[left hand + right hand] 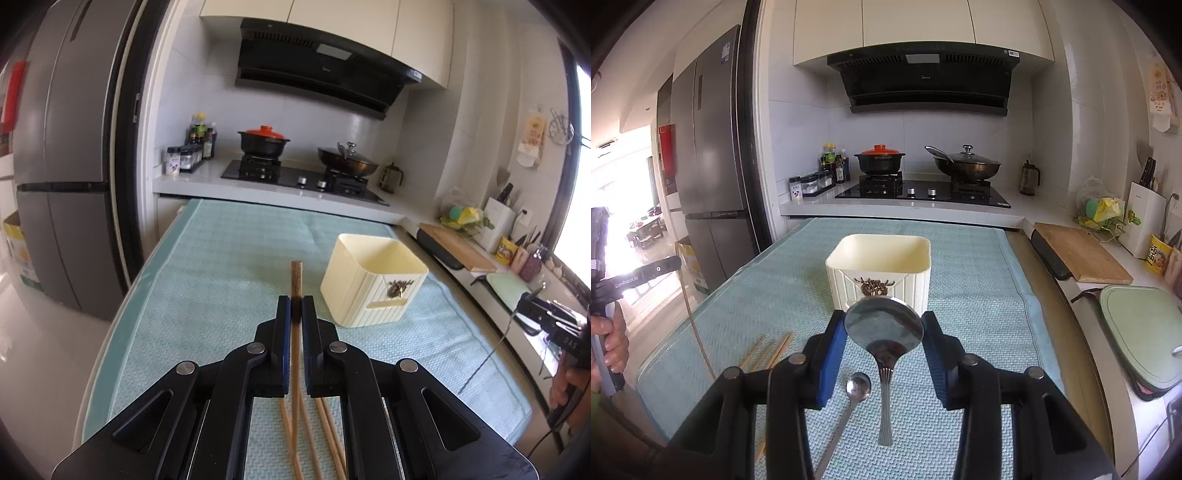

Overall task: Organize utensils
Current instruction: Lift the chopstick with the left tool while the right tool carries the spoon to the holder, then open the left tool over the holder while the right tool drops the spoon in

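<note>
Tongs of the left hand [295, 306], black with blue pads, are clenching a brown wooden chopstick [296, 280], whose dark squared end is sticking out past the fingertips and pointing at the far side of the desk [207, 266]. Tongs of the right hand [884, 332] are gripping a large shiny steel spoon [884, 328] by the edges of its bowl, with the handle hanging down toward the camera. Beneath the left tongs, several loose wooden chopsticks [325, 424] are lying on the pale teal waffle-weave towel [221, 258] that is covering the desk. A smaller steel spoon [857, 386] is lying on the towel just left of the hanging handle. Ahead of both tongs, a cream ribbed square plastic holder with a brass deer emblem [879, 266] is standing upright on the towel, its opening facing up. A person's hand [611, 343] is gripping the left tool's handle at the left edge of the right wrist view.
</note>
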`<move>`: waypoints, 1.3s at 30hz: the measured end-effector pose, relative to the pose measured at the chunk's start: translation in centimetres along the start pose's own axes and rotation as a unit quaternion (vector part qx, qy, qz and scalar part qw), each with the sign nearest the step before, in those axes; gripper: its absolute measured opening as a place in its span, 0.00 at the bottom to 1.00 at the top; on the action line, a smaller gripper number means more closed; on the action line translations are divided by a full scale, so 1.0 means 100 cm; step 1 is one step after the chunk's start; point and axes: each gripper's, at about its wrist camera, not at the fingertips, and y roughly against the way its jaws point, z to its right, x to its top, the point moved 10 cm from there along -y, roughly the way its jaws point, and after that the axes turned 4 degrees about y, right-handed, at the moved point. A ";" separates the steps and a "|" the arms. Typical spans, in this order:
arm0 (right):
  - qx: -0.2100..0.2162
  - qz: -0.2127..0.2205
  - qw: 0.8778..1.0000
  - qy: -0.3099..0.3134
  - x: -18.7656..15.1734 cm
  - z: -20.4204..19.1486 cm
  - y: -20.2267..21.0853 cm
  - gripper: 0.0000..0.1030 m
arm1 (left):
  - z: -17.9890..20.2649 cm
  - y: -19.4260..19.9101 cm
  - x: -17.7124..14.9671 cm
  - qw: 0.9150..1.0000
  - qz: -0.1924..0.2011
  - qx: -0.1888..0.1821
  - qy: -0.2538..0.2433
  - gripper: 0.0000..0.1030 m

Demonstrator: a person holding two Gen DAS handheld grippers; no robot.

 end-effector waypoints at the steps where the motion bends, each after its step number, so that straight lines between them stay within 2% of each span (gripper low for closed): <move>1: -0.001 0.001 1.000 0.000 0.001 0.000 0.001 0.40 | 0.001 -0.001 0.002 1.000 0.000 -0.001 0.000 0.03; 6: -0.002 0.008 1.000 0.006 0.012 0.002 0.003 0.40 | 0.007 -0.004 0.018 1.000 0.005 -0.009 0.002 0.03; 14: -0.002 0.029 1.000 0.007 0.049 0.015 -0.002 0.40 | 0.027 -0.015 0.064 0.999 0.019 -0.028 -0.002 0.03; 18: 0.000 0.043 0.999 0.004 0.082 0.025 -0.010 0.40 | 0.049 -0.028 0.097 0.999 0.027 -0.042 -0.012 0.03; 23: -0.003 0.072 0.997 0.005 0.140 0.034 -0.022 0.40 | 0.083 -0.053 0.148 0.997 0.037 -0.065 -0.019 0.03; 29: 0.002 0.096 0.995 -0.012 0.193 0.036 -0.065 0.40 | 0.120 -0.093 0.191 0.995 0.053 -0.077 -0.021 0.03; 32: 0.009 0.076 0.997 -0.026 0.193 0.033 -0.106 0.40 | 0.130 -0.128 0.193 0.997 0.038 -0.071 -0.016 0.03; 39: 0.016 -0.026 0.998 -0.053 0.143 0.054 -0.217 0.40 | 0.129 -0.215 0.161 0.999 -0.008 -0.033 -0.009 0.03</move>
